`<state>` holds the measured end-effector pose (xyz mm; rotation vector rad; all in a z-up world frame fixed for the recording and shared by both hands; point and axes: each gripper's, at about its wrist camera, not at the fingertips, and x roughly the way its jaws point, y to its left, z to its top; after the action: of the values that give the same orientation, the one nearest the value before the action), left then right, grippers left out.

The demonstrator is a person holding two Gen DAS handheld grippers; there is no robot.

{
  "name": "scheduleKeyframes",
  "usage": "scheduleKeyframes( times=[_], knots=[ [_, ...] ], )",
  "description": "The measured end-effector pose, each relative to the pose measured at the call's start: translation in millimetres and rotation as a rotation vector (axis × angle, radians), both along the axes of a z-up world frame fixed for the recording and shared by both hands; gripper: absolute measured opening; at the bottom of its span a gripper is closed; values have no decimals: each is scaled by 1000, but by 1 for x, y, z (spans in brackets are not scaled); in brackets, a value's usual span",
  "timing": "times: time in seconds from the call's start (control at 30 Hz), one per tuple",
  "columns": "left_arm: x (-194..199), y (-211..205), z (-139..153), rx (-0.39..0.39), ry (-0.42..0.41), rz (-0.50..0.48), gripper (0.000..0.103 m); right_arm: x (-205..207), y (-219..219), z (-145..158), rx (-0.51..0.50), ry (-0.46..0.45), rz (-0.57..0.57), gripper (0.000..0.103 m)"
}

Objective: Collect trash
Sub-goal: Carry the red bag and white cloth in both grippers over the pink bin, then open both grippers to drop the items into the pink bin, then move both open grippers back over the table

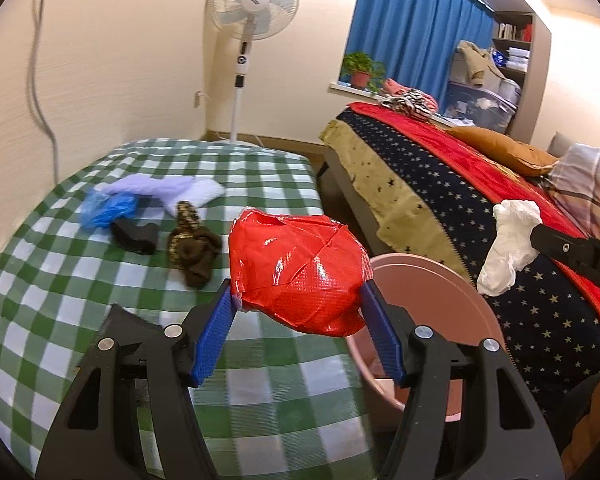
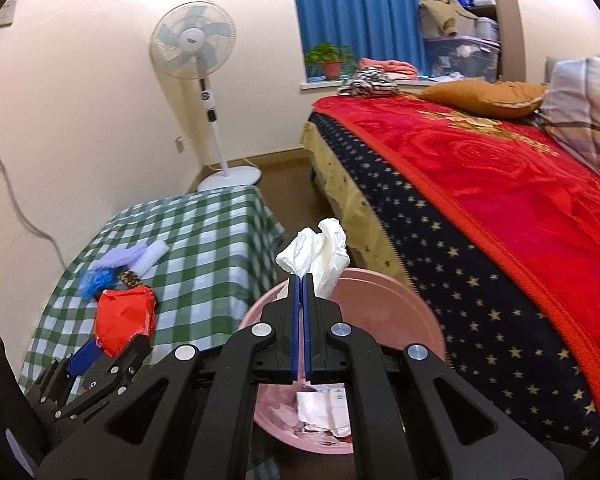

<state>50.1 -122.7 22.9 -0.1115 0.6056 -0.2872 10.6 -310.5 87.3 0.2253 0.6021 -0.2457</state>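
My left gripper (image 1: 298, 292) is shut on a crumpled red plastic wrapper (image 1: 296, 268), held above the right edge of the green checked table (image 1: 100, 280), beside the pink bin (image 1: 440, 280). In the right wrist view the wrapper (image 2: 124, 318) and left gripper (image 2: 112, 340) show at lower left. My right gripper (image 2: 302, 280) is shut on a crumpled white tissue (image 2: 320, 252) and holds it over the pink bin (image 2: 400, 292), which holds paper scraps (image 2: 320, 408). The tissue (image 1: 508, 248) also shows in the left wrist view.
On the table lie a blue plastic piece (image 1: 104, 208), a lilac and white sock (image 1: 164, 190), a black item (image 1: 136, 234) and a brown sock (image 1: 192, 248). A bed (image 2: 500, 200) flanks the bin on the right. A standing fan (image 1: 244, 40) is behind.
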Motion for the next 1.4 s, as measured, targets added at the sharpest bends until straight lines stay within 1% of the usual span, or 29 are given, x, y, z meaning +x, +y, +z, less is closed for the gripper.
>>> scheduleKeyframes(
  times=[0.23,0.47,0.8,0.9,0.93,0.97,1.03,1.07,1.4],
  knots=[
    [-2,-31,-4,11,-16,-87,62,-6,-19,-1,-1,12,-59,2],
    [-3,-54,-13,19,-9,-153,62,-7,-28,-4,6,20,-93,2],
    [-2,-75,-22,21,2,-207,62,-4,-37,-8,1,34,-129,2],
    [-3,-81,-23,13,5,-246,63,-3,-36,-10,-18,48,-149,6],
    [-2,-83,-24,15,10,-257,64,-3,-37,-10,-16,49,-159,12],
    [-1,-84,-25,18,13,-260,65,-4,-38,-10,-11,45,-166,23],
    [-1,-84,-26,21,18,-257,68,-7,-41,-9,-7,32,-182,39],
    [0,-83,-27,18,23,-254,68,-8,-41,-8,-5,28,-183,41],
    [-3,-68,-21,5,24,-213,68,-11,-35,-7,2,14,-160,41]
  ],
)
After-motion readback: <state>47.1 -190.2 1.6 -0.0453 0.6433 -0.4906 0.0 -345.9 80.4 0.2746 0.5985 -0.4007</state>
